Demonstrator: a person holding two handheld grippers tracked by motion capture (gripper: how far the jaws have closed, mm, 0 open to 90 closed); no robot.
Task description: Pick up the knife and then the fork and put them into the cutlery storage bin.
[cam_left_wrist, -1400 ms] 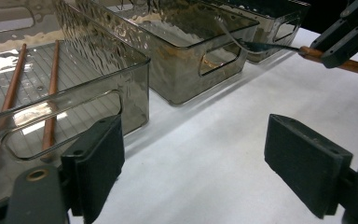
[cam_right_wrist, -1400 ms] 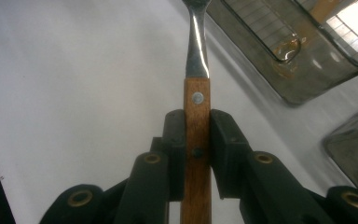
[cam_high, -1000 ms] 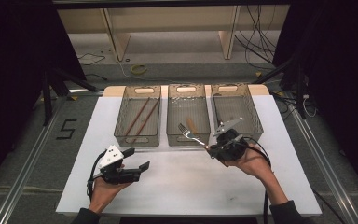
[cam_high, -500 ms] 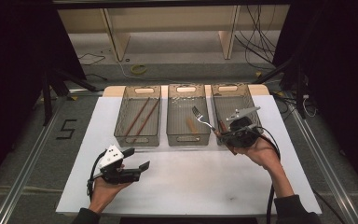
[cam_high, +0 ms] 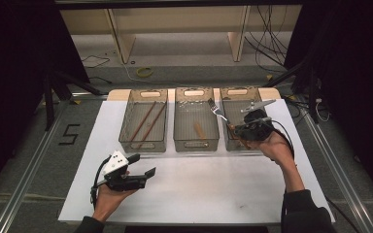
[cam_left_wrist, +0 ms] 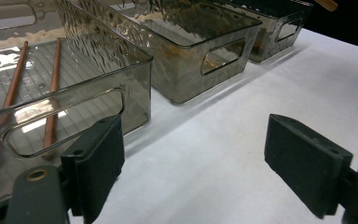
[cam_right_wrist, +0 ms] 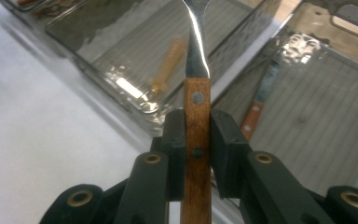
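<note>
The fork [cam_right_wrist: 197, 93] is pinched by its wooden handle in the right gripper [cam_high: 245, 130], right of centre in the high view, tines over the gap between the middle bin [cam_high: 196, 141] and right bin [cam_high: 233, 92] — a narrow grip, so it could pivot or catch a rim. The left gripper [cam_high: 136, 177], lower left, gapes empty.

From my seat the fork [cam_right_wrist: 197, 70] lost its tines past the right gripper view's top edge, and its wooden handle ran off the bottom
</note>
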